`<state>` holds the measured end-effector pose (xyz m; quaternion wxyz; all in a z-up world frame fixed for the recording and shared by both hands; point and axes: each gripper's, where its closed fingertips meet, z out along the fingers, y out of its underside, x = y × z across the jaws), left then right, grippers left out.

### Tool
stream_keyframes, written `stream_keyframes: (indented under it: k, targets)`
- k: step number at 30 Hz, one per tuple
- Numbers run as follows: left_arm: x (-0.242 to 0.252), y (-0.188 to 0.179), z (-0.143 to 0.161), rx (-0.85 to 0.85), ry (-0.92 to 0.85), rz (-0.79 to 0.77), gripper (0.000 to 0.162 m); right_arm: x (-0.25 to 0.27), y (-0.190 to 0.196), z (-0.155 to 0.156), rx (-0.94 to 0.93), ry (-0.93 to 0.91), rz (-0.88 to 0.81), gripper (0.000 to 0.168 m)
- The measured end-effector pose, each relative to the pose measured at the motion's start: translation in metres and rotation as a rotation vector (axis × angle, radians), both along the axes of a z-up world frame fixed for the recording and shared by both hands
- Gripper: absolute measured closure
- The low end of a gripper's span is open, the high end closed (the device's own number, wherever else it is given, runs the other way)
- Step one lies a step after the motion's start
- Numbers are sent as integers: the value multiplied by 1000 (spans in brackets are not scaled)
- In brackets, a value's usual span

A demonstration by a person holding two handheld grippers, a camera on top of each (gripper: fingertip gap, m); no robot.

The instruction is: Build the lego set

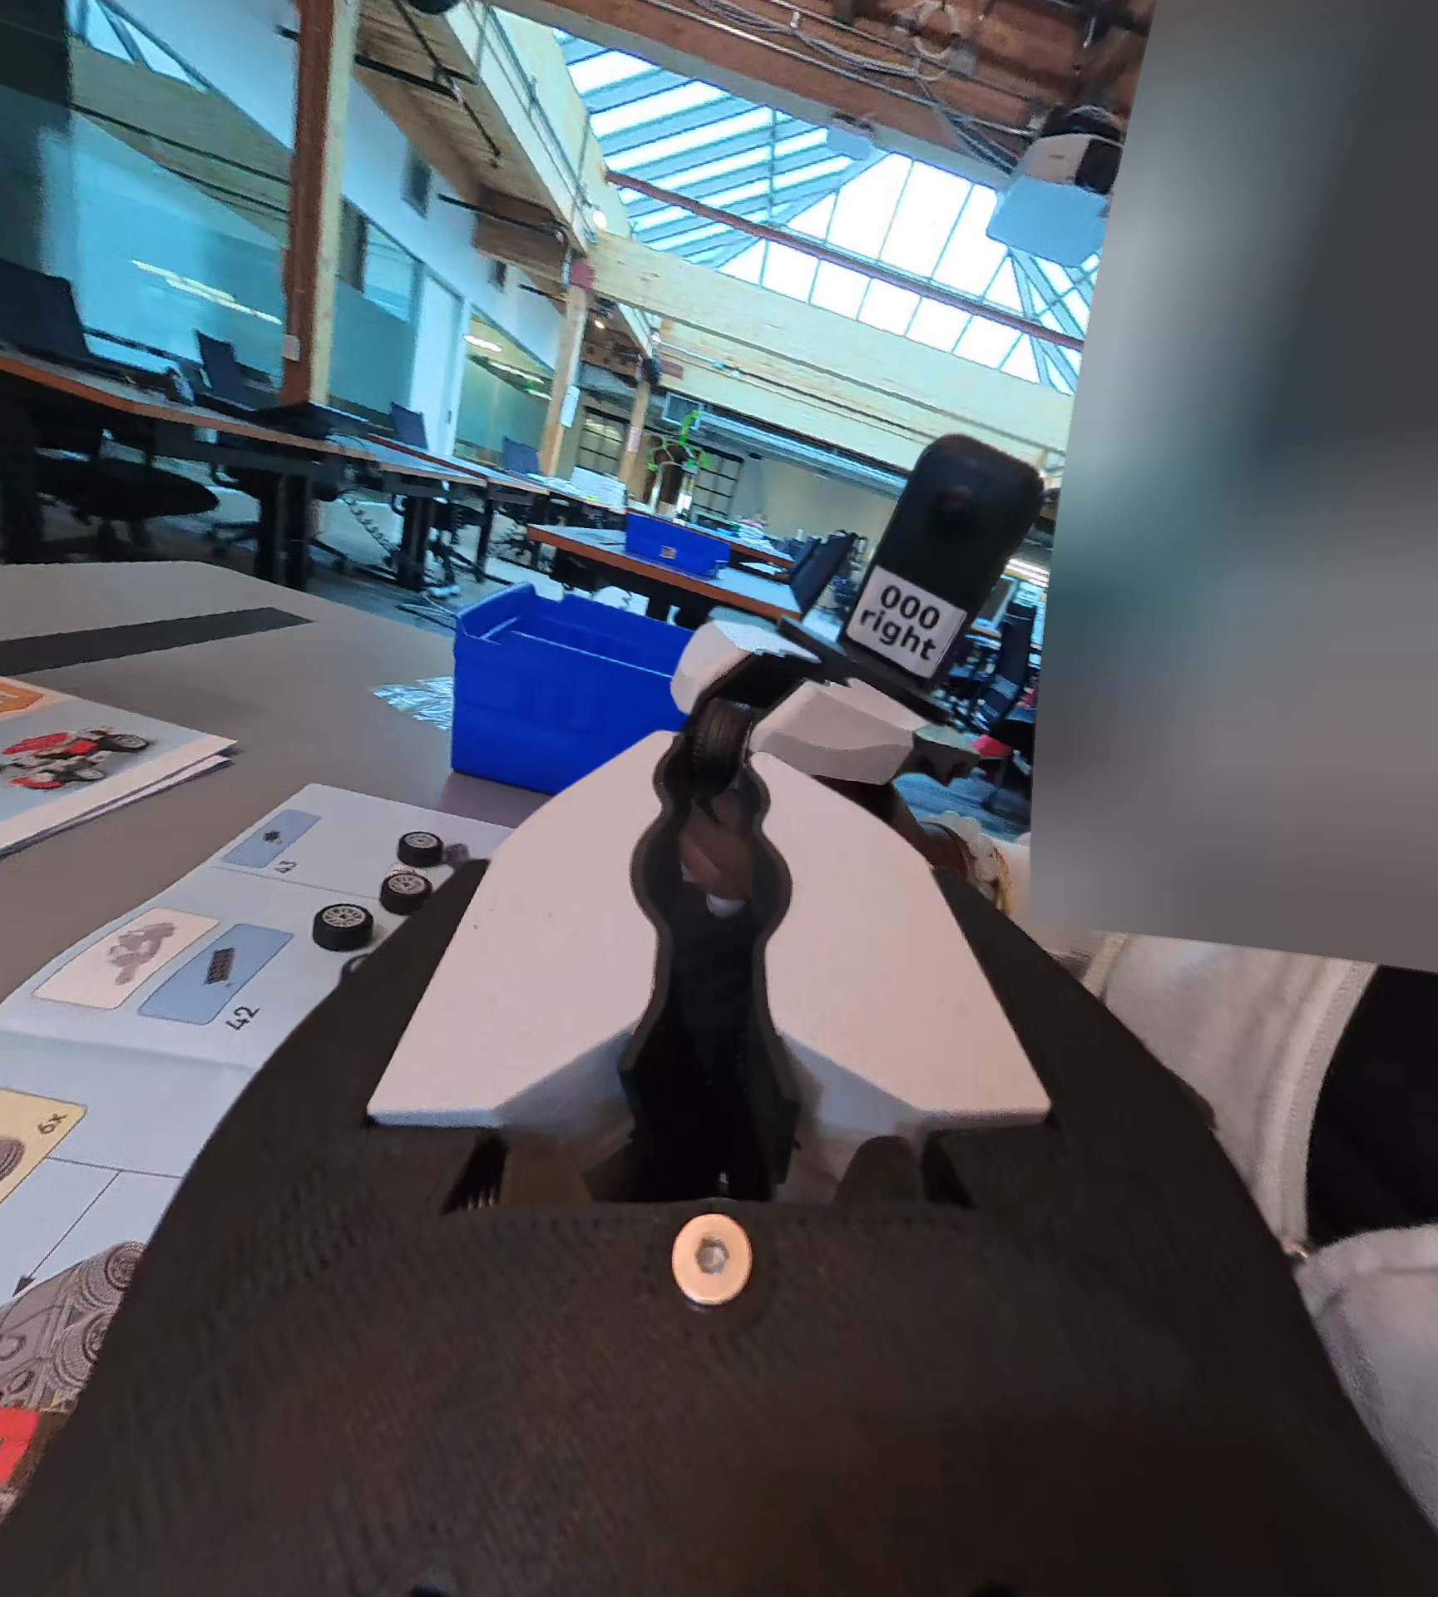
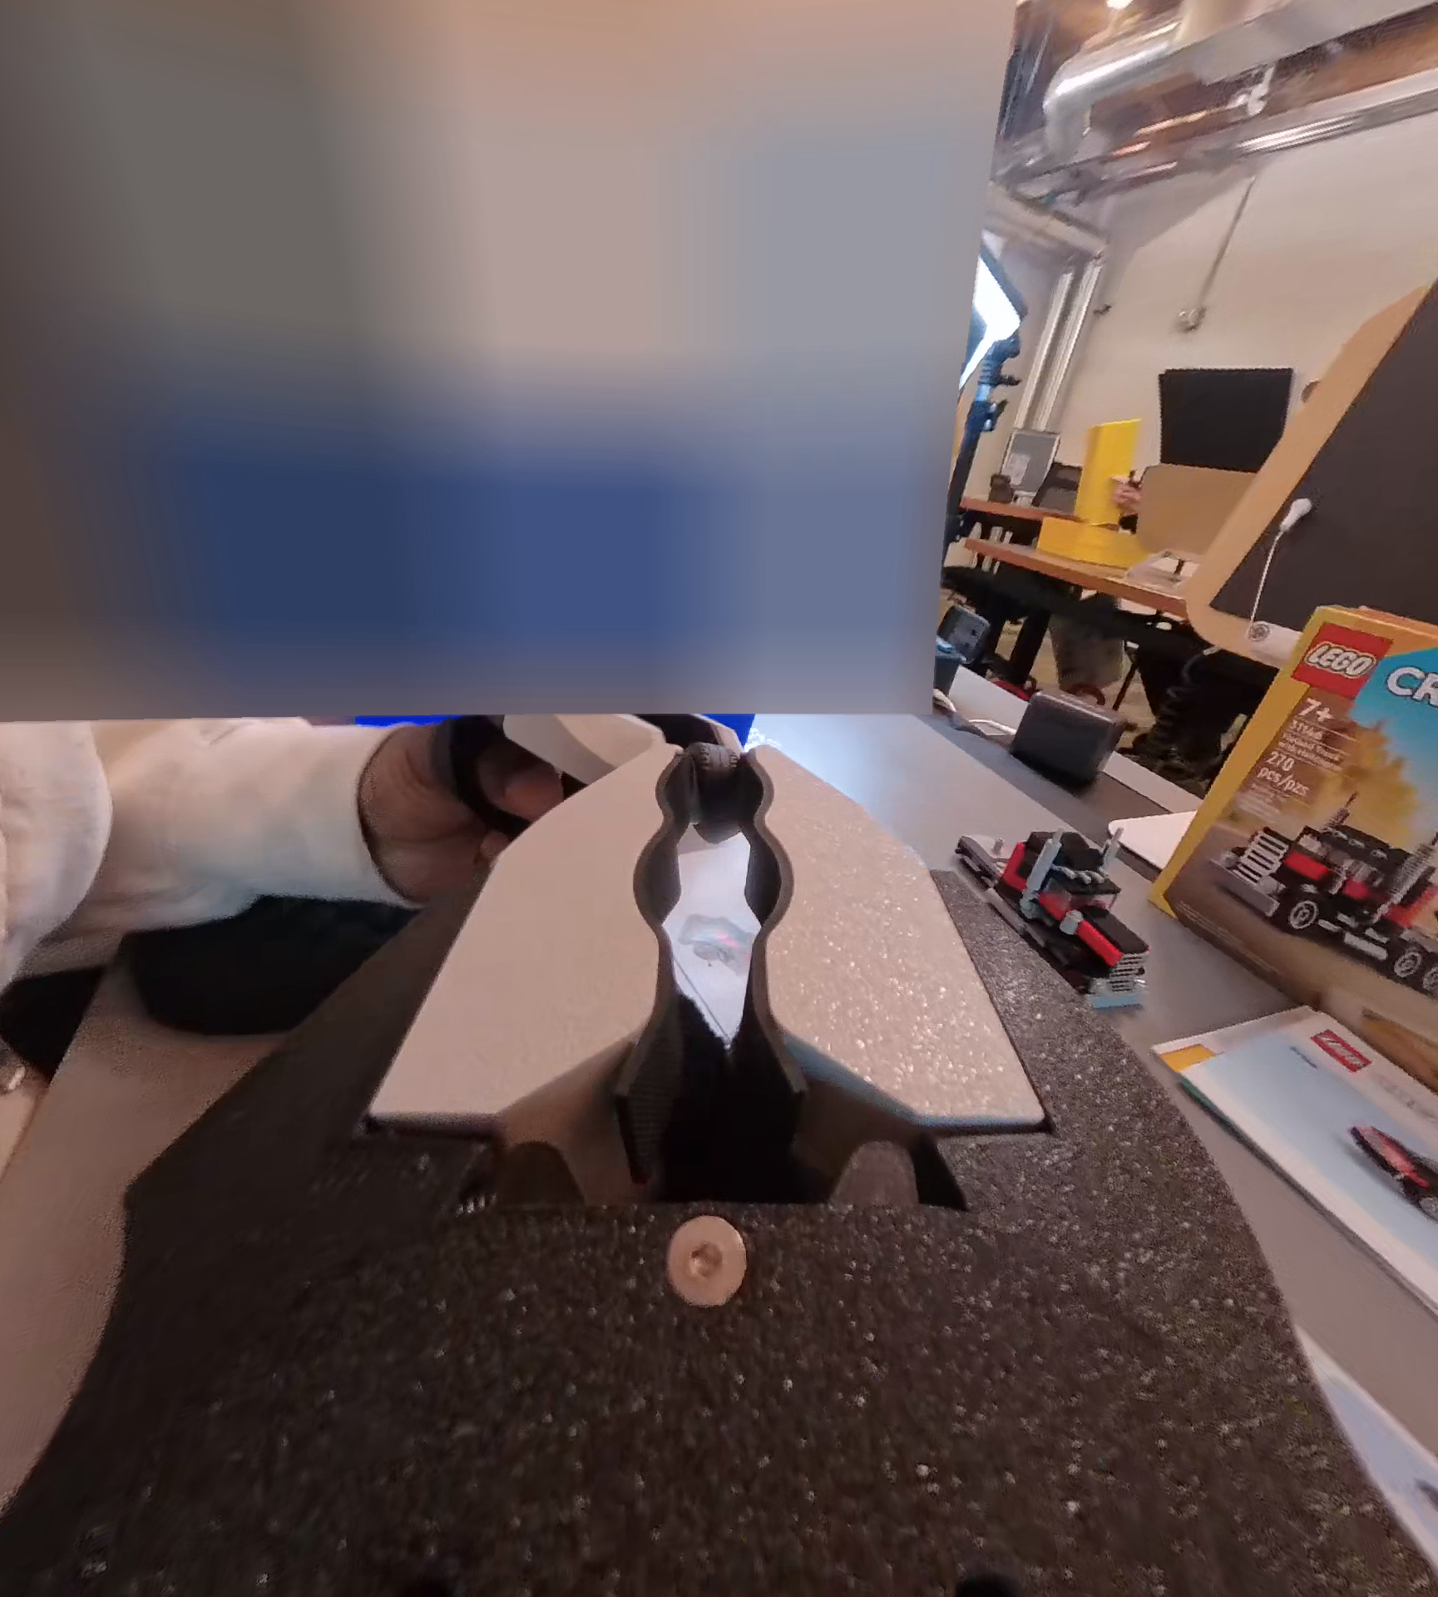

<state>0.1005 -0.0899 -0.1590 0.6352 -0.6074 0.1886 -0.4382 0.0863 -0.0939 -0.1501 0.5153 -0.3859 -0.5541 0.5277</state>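
a large open-plan office in a converted loft: long rows of wood-topped desks [image 1: 205,415] with black chairs [image 1: 136,501], glass-walled rooms along the side, timber posts [image 1: 313,199], a wide skylight [image 1: 853,233], exposed metal ducting [image 2: 1130,78] overhead, and a dark monitor [image 2: 1225,419] on a far desk.

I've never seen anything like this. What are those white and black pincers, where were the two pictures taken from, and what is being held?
No robot here: a person holds a pincer tool in each hand, each with a camera looking along its fingers. The left tool and the right tool meet tip to tip, and a small black wheel sits between them. Which tool really grips it I cannot tell. In the left picture, three loose wheels lie on an open instruction booklet, with a blue bin behind. In the right picture, a part-built black and red truck stands on the grey table beside the set's box.
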Motion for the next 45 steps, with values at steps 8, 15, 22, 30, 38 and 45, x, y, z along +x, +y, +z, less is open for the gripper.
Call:
stream_keyframes:
  k: [8, 15, 22, 30, 38, 45]
  targets:
    - [-8, -10, 21, 79, -222, -99, 152, -9, -5, 20, -666, 168, 330, 158]
    - [-16, -14, 27, 91, -332, -113, 151, -19, -9, 26, -751, 282, 322, 154]
    - [-17, -8, 21, 41, -233, -75, 135, -14, -8, 24, -567, 158, 287, 156]
    - [-7, -15, 13, 55, -51, -121, 151, -11, -14, 14, -459, -120, 396, 155]
    - [-31, -14, 40, 148, -393, -43, 151, -14, -7, 40, -716, 251, 385, 153]
    - [-32, -15, 40, 135, -451, -87, 151, -24, -11, 33, -715, 206, 375, 148]
